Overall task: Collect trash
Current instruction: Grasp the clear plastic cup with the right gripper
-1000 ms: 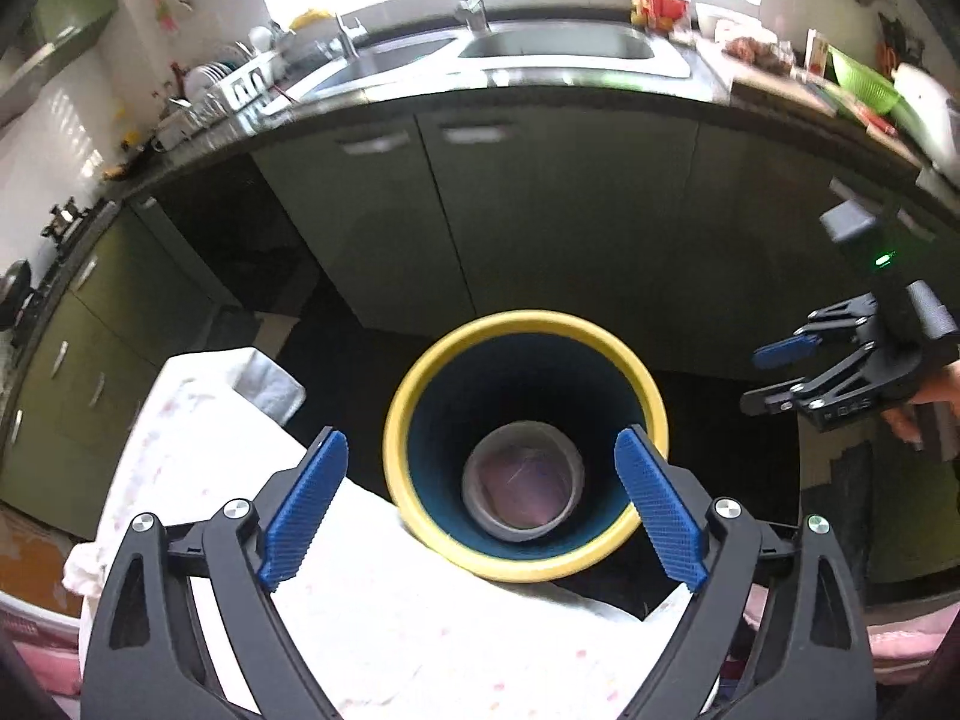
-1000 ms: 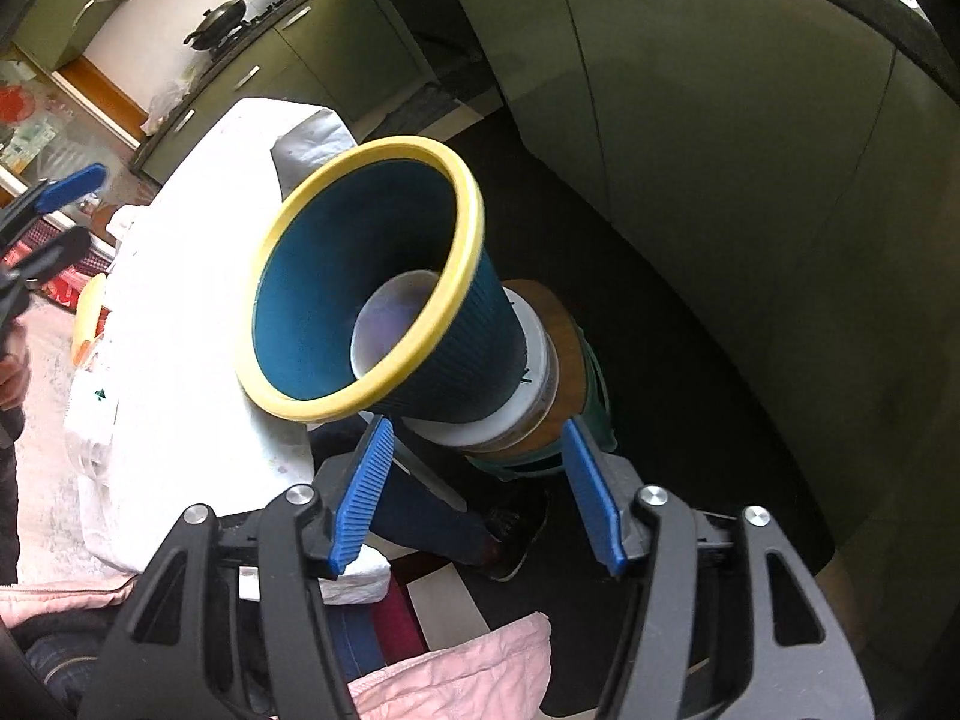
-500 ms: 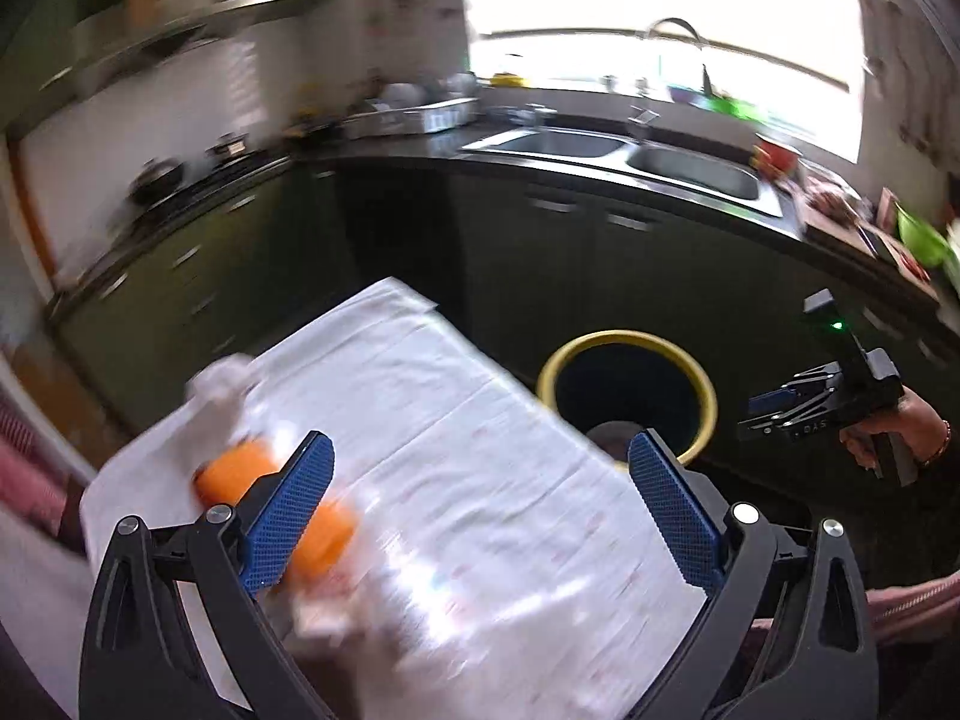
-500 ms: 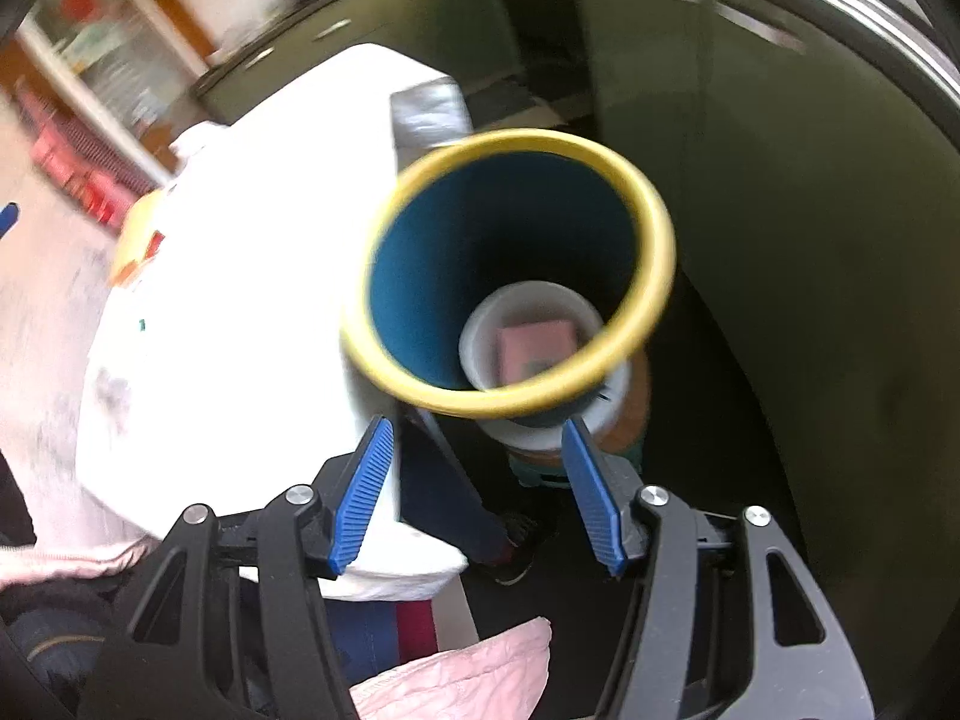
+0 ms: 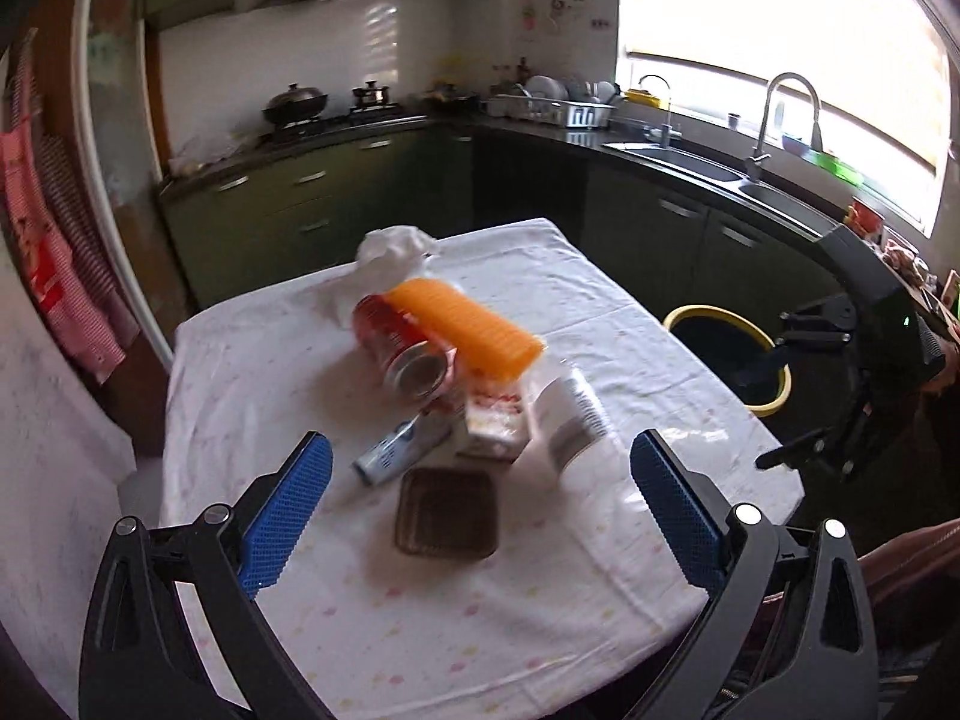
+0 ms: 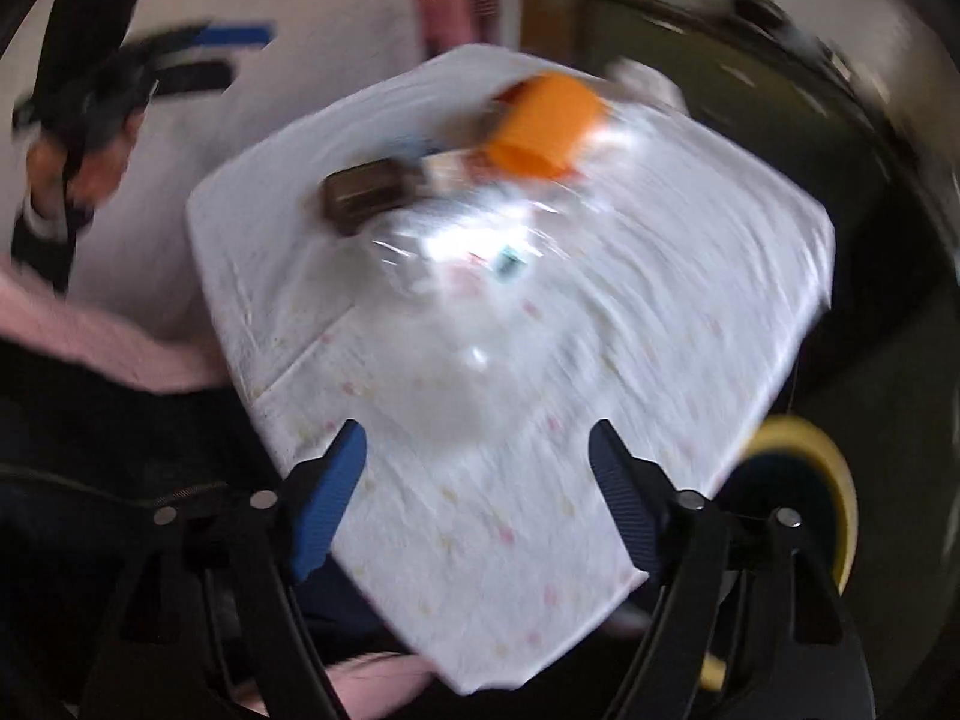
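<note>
Trash lies on a white-clothed table (image 5: 288, 360): a red can (image 5: 399, 339), an orange ribbed tray (image 5: 465, 324), a small carton (image 5: 495, 417), a white bottle (image 5: 570, 414), a tube (image 5: 393, 450), a brown tray (image 5: 447, 513) and crumpled tissue (image 5: 393, 246). The yellow-rimmed bin (image 5: 729, 354) stands past the table's right edge. My left gripper (image 5: 480, 522) is open and empty above the brown tray. My right gripper (image 6: 477, 504) is open and empty over the table's near corner; its view is blurred, showing the orange tray (image 6: 540, 120), brown tray (image 6: 363, 192) and bin (image 6: 810, 492).
Dark green kitchen cabinets (image 5: 336, 192), a stove with pots (image 5: 297, 102) and a sink with a tap (image 5: 774, 114) ring the table. The right gripper's body (image 5: 852, 372) hangs beside the bin. A red towel (image 5: 54, 234) hangs at left.
Both grippers have swung away from the bin and back over the table. The left now faces the pile of trash; the right moved from above the bin to the table's corner. Both stay open.
</note>
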Tool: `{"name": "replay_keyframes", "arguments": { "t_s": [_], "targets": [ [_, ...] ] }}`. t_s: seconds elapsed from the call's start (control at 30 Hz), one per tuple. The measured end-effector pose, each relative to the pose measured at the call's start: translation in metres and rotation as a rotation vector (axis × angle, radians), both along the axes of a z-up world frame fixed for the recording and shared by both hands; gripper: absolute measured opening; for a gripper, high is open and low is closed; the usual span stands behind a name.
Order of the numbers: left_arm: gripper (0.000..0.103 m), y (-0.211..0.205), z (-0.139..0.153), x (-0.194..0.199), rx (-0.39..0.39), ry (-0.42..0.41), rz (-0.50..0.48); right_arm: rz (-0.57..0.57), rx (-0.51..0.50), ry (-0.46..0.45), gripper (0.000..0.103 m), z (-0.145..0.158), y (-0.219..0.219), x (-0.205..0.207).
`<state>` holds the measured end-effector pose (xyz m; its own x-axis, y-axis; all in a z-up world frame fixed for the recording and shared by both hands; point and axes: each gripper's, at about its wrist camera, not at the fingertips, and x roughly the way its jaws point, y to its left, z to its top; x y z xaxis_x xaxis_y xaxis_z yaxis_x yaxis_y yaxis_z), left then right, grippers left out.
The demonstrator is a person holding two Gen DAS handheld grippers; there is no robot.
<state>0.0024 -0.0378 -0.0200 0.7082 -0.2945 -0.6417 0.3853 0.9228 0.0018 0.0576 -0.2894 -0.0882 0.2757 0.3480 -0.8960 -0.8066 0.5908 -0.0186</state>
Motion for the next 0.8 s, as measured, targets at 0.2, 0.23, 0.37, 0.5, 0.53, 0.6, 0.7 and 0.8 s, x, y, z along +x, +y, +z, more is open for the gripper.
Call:
{"name": "replay_keyframes", "arguments": {
  "t_s": [0.2, 0.23, 0.37, 0.5, 0.53, 0.6, 0.7, 0.8],
  "targets": [
    [0.098, 0.012, -0.007, -0.005, 0.007, -0.001, 0.021, 0.135, -0.098, 0.059, 0.073, -0.028, 0.044, 0.016],
    [0.098, 0.015, -0.007, -0.005, 0.007, -0.001, 0.024, 0.14, -0.105, 0.062, 0.074, -0.032, 0.047, 0.017],
    [0.098, 0.017, -0.008, -0.004, 0.003, 0.007, 0.033, 0.155, -0.143, 0.078, 0.073, -0.042, 0.055, 0.023],
    [0.098, 0.018, -0.013, 0.0, 0.001, 0.017, 0.034, 0.14, -0.145, 0.104, 0.062, -0.051, 0.059, 0.033],
    [0.098, 0.017, -0.014, 0.001, 0.0, 0.02, 0.034, 0.137, -0.14, 0.107, 0.06, -0.052, 0.058, 0.033],
    [0.098, 0.017, -0.015, 0.003, 0.0, 0.025, 0.032, 0.131, -0.124, 0.115, 0.059, -0.051, 0.054, 0.034],
    [0.098, 0.015, -0.016, 0.004, 0.004, 0.023, 0.028, 0.113, -0.104, 0.117, 0.059, -0.046, 0.043, 0.031],
    [0.098, 0.013, -0.015, 0.005, 0.008, 0.019, 0.024, 0.092, -0.079, 0.115, 0.059, -0.037, 0.029, 0.023]
  ]
}}
